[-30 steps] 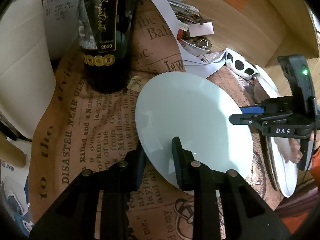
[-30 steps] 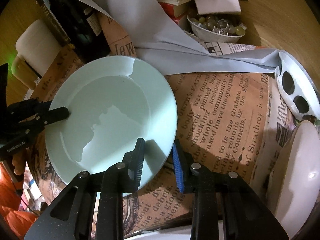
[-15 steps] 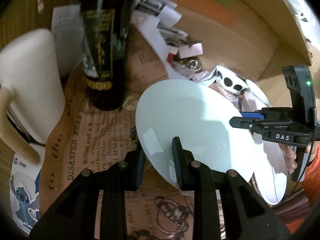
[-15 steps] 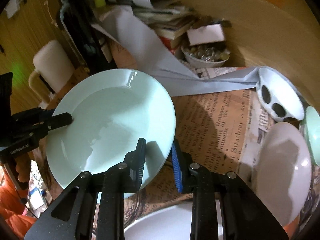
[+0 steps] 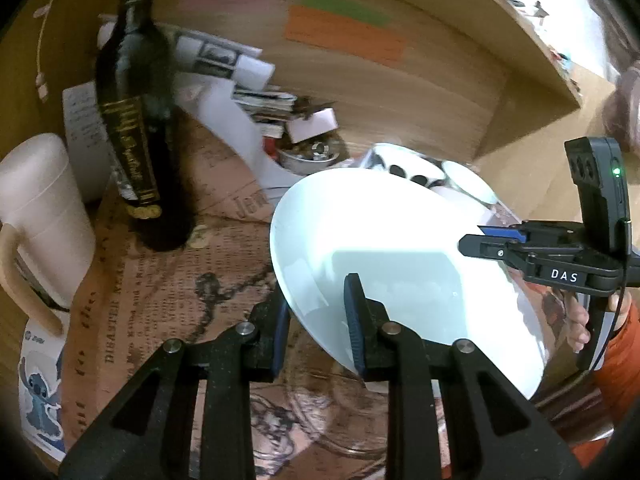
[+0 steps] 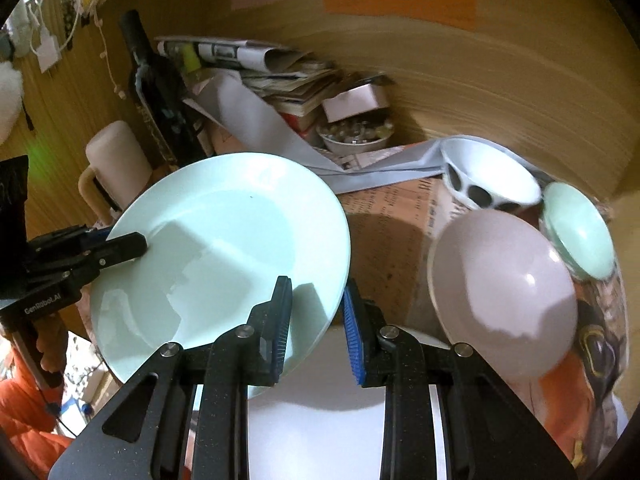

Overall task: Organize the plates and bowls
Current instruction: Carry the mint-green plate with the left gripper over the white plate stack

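Newsprint-patterned cloth covers the cluttered worktop. Nearest, the left gripper and right gripper each have their fingers clamped on opposite rims of the pale green plate, which hangs tilted in the air above a white plate. Beyond stand a pinkish bowl, a spotted bowl and a wine bottle. Uneven pulling between the two hands could likely slip the smooth rim free, dropping it onto the crockery.

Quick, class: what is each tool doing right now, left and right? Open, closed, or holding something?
Left tool: closed on the rim of the pale green plate.
Right tool: closed on the opposite rim of the same plate.
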The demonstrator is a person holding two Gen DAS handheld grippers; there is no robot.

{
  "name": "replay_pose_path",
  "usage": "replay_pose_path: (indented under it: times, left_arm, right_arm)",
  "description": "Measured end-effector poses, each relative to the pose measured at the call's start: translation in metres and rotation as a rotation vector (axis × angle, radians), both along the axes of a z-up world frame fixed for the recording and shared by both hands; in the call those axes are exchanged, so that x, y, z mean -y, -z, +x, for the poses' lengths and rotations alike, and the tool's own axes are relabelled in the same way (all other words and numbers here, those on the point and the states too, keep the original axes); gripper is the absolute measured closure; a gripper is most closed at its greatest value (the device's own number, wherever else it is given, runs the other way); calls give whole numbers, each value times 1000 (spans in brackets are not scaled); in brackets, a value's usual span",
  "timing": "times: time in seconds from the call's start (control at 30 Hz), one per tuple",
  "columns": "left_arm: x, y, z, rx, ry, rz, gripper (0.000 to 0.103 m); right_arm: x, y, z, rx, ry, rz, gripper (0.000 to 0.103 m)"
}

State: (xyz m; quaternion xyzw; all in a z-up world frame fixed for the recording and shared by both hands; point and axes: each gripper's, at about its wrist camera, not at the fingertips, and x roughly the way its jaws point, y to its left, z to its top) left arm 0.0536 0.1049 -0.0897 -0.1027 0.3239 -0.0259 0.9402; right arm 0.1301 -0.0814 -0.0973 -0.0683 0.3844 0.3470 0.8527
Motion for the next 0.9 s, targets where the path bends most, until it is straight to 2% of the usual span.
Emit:
replay_pose_path:
  times: [0.53,0.9]
  left_arm:
    - [69,-6,-19,14,102,30,77]
    - [99,15,-15,-40,162,33,77]
  right_arm:
    - [75,4,-49,18,104,54,80]
    - [106,30,-62,-24,171,79,80]
